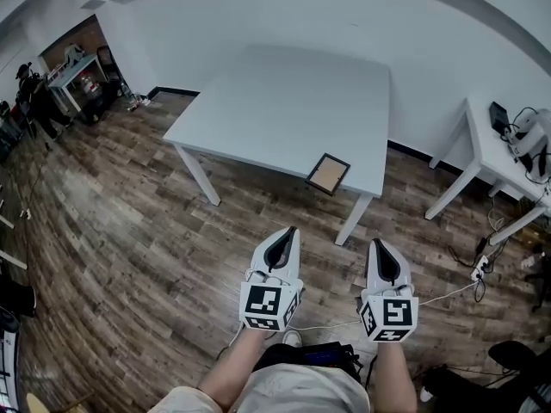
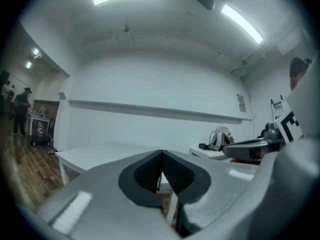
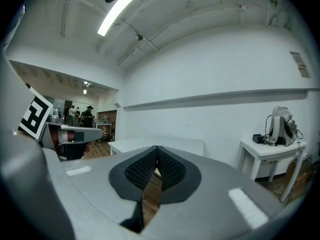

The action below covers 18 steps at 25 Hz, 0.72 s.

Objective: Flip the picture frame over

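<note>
A small dark-rimmed picture frame (image 1: 328, 174) with a tan panel facing up lies at the near edge of the white table (image 1: 275, 110), close to its near right corner. Both grippers hang over the floor, well short of the table. My left gripper (image 1: 285, 232) is shut with nothing in it; its ribbed pads (image 2: 152, 171) meet at the tip. My right gripper (image 1: 379, 246) is shut and empty too, its pads (image 3: 170, 166) touching at the tip. From the right gripper view, a sliver of the frame (image 3: 157, 173) shows behind the pads.
Wood-look floor (image 1: 129, 231) lies between me and the table. A second white table (image 1: 504, 157) with gear on it stands at the right, with cables (image 1: 478, 265) on the floor beside it. People and a cluttered table (image 1: 73, 76) are at the far left.
</note>
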Tool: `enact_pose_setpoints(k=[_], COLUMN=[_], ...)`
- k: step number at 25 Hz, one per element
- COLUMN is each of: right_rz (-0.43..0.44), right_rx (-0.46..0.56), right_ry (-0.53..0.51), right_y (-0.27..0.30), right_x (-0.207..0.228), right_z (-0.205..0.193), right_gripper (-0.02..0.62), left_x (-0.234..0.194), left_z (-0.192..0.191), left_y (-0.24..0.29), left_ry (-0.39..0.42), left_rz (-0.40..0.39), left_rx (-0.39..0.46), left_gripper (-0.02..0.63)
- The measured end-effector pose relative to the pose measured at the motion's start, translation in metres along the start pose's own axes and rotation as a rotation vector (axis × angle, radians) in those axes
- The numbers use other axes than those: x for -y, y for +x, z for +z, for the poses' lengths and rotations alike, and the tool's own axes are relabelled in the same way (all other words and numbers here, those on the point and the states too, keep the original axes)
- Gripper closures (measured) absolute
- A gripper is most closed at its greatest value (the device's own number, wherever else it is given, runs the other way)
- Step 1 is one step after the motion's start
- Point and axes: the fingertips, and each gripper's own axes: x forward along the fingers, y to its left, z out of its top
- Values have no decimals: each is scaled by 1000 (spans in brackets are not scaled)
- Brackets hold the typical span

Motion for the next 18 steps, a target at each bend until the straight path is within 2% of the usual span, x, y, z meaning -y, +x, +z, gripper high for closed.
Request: enact_pose_setpoints(k=[9,18], right_rz=[-2,63], right_rx=[-13,-21], right_ry=[11,49], right_y=[45,111], right_x=[15,49], right_z=[-6,-15], right_gripper=[569,569], left_x=[-11,-12], left_z=[-5,-11], left_y=[48,114], left_ry=[5,35], left_rz=[-22,10], left_rx=[-9,-23], left_gripper=[606,606])
